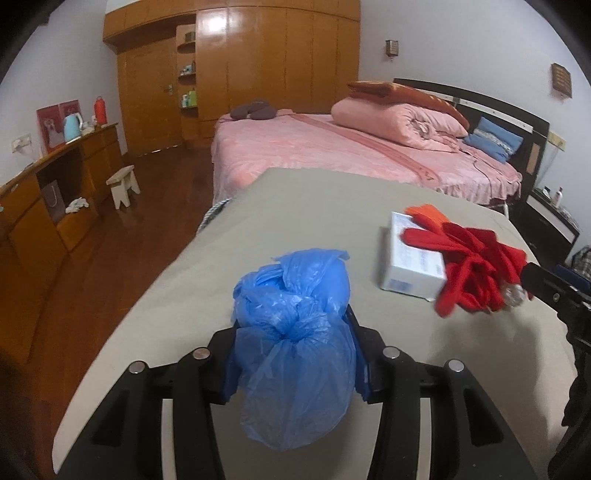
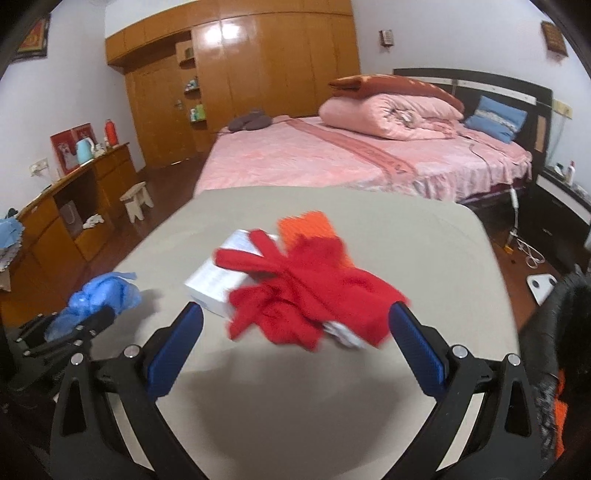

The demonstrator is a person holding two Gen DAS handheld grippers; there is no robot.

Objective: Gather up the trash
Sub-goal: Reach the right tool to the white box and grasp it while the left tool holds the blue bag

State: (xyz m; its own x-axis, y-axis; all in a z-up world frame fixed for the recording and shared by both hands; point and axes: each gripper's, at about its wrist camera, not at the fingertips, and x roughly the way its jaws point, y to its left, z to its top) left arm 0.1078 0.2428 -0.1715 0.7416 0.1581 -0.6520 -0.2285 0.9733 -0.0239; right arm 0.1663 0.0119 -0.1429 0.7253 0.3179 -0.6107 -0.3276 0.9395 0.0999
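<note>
Left gripper (image 1: 295,354) clamped shut; right gripper (image 2: 295,332) spread wide.

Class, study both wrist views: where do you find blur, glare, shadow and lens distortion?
Left wrist view: the blue bag in the left gripper is sharp, the red gloves are smeared, glare sits on the wardrobe, and the table edge bows. Right wrist view: the gloves and white box are blurred, and a soft shadow lies on the table between the open right gripper fingers.
</note>
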